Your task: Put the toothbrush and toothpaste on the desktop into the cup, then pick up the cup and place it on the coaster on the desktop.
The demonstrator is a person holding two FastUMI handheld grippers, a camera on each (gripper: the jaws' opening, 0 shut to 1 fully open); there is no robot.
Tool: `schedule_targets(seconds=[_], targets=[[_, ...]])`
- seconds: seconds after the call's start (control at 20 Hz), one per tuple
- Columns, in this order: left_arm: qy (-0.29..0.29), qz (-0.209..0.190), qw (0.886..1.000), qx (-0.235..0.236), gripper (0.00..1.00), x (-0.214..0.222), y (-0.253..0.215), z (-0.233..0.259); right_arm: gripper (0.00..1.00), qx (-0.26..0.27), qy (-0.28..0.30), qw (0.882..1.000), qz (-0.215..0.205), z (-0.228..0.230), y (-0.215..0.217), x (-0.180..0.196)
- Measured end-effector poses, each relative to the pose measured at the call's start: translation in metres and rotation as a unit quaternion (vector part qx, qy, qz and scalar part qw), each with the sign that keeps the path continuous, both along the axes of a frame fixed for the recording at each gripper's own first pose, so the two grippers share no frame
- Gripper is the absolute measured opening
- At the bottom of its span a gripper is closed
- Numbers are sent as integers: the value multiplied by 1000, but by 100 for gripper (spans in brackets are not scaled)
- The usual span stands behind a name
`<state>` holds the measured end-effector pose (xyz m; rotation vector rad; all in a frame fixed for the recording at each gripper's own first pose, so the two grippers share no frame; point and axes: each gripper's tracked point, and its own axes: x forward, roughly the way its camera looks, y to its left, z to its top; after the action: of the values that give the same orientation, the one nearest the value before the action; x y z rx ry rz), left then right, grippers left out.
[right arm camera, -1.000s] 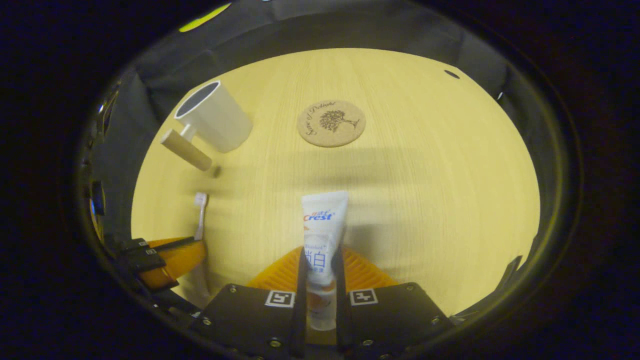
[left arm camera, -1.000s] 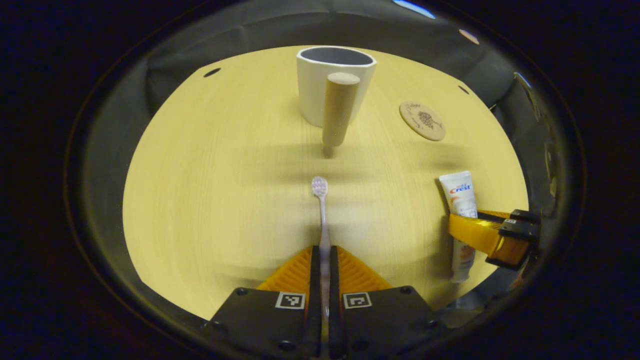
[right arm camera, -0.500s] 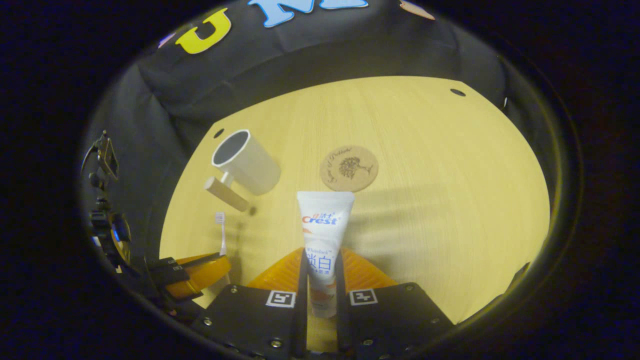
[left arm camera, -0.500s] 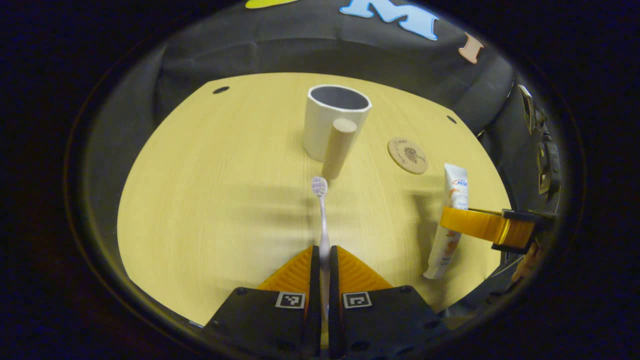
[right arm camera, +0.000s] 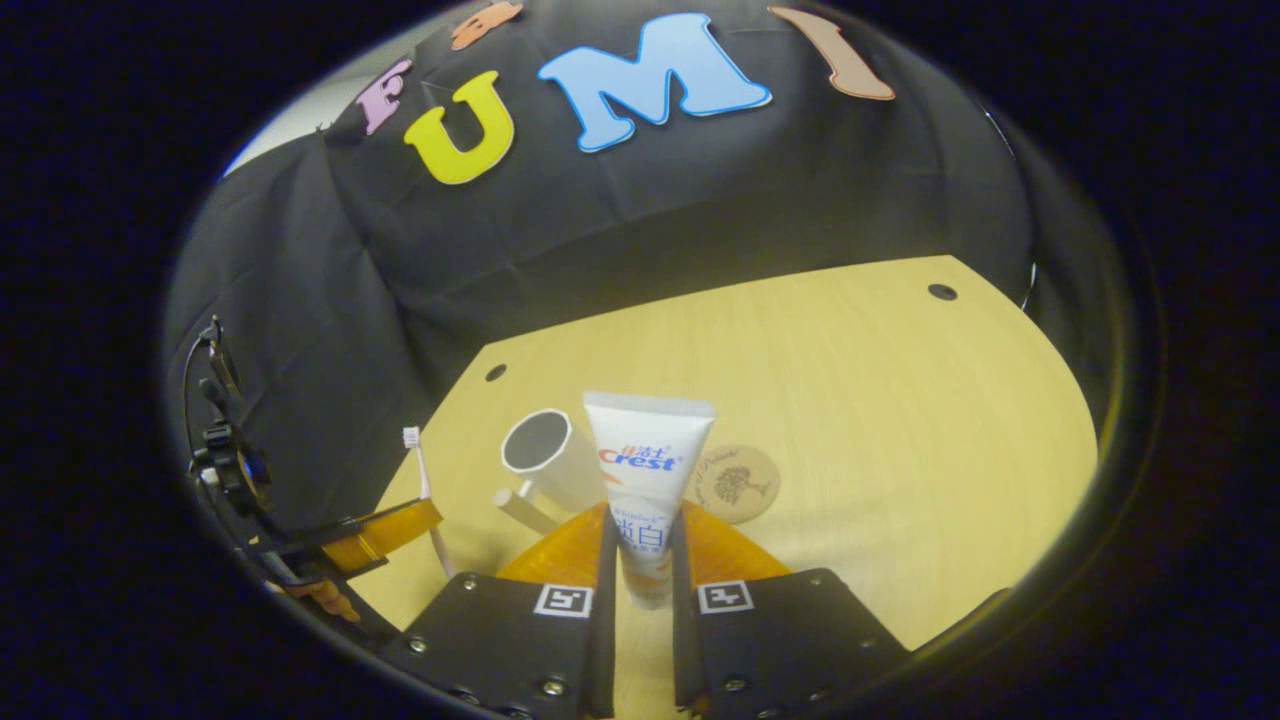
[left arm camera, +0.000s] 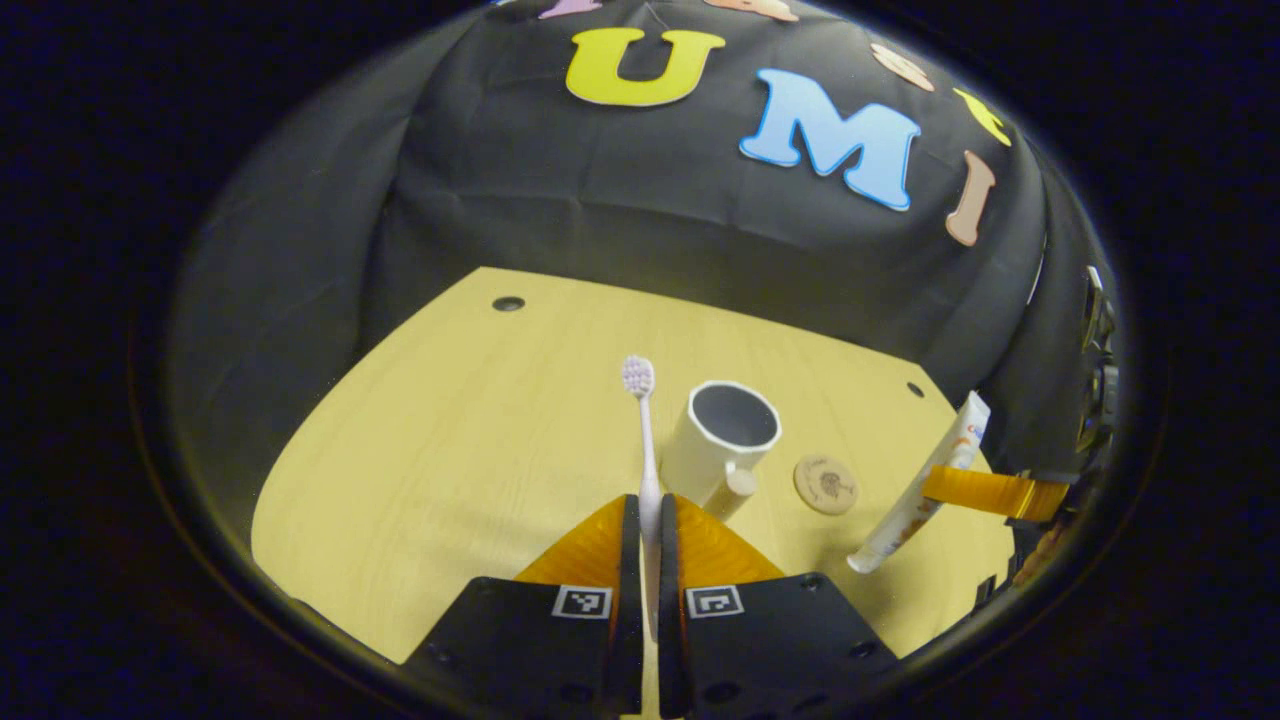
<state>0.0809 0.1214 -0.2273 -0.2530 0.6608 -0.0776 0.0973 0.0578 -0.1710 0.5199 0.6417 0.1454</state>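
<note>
Toothbrush (left arm camera: 645,450) is clamped head-up in left gripper (left arm camera: 641,520) jaws, toothpaste (right arm camera: 645,490) in right gripper (right arm camera: 641,545) jaws, both held above cup (left arm camera: 722,440) for dropping in.

L gripper (left arm camera: 641,530) raised, fingers clamped on toothbrush (left arm camera: 644,440); R gripper (right arm camera: 642,545) raised too, fingers pinching toothpaste (right arm camera: 645,470).

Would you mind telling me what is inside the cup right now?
Nothing visible: the cup shows only a dark hollow, though its floor is hidden. The toothbrush sits in the left gripper, the toothpaste in the right gripper.
</note>
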Motion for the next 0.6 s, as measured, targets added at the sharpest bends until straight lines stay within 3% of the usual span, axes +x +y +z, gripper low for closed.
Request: schedule_targets(seconds=[0.35,0.6], targets=[[-119,2,993,-17,13,57,-9,30,23,-27,-52,998,2,35,-2,13],[-199,-6,978,-61,13,109,-32,57,23,-26,-55,998,0,49,3,12]])
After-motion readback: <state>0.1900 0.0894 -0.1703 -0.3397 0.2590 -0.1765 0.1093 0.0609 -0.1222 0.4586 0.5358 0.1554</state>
